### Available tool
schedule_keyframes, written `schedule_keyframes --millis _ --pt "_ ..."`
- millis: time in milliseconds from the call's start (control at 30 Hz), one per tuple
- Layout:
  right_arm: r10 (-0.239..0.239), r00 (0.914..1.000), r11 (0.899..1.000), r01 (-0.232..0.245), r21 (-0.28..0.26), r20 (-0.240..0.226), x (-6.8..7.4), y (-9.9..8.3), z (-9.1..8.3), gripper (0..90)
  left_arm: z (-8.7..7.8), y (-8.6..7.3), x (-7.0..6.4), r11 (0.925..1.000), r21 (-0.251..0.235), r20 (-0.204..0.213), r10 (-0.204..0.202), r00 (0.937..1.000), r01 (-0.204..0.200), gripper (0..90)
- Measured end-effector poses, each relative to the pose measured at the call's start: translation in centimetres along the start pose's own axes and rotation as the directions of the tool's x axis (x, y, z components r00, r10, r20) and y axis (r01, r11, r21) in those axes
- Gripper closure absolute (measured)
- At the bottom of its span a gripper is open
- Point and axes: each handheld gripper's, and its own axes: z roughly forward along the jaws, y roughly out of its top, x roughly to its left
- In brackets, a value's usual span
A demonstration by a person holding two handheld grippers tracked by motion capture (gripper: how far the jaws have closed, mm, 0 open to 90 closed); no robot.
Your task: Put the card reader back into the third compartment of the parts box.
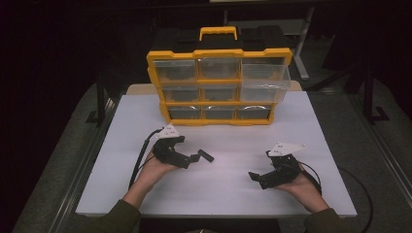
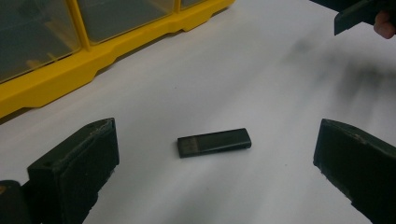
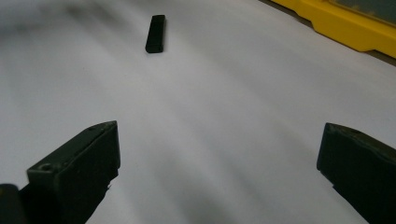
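On the white table (image 1: 291, 116), left gripper (image 2: 215, 172) is hovering wide open, empty, over black USB stick (image 2: 214, 142); right gripper (image 3: 219, 172) is gaping open, empty

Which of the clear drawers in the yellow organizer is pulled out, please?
The top-right drawer of the yellow organizer: it juts forward past the frame, while the other eight sit flush in their slots.

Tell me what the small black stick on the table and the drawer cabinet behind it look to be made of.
The black stick looks like matte plastic: dull, even surface, with a finer-textured end section, possibly a USB drive. The cabinet appears moulded plastic: a glossy yellow frame with rounded edges, and clear drawers that show reflections and let the inside show through.
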Motion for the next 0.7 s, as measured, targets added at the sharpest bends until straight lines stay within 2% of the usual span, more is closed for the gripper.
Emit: schedule_keyframes --millis 300,700 --pt "0.006 1.0 1.0 -0.006 -0.005 0.001 -0.2 0.0 0.0 0.0 1.0 0.7 -0.2 1.0 -0.006 0.003 0.005 1.0 -0.005 0.0" --pt "0.001 1.0 1.0 -0.001 -0.004 -0.003 -0.1 0.0 0.0 0.0 2.1 1.2 -0.4 1.0 -0.003 -0.021 -0.001 0.9998 0.001 0.0"
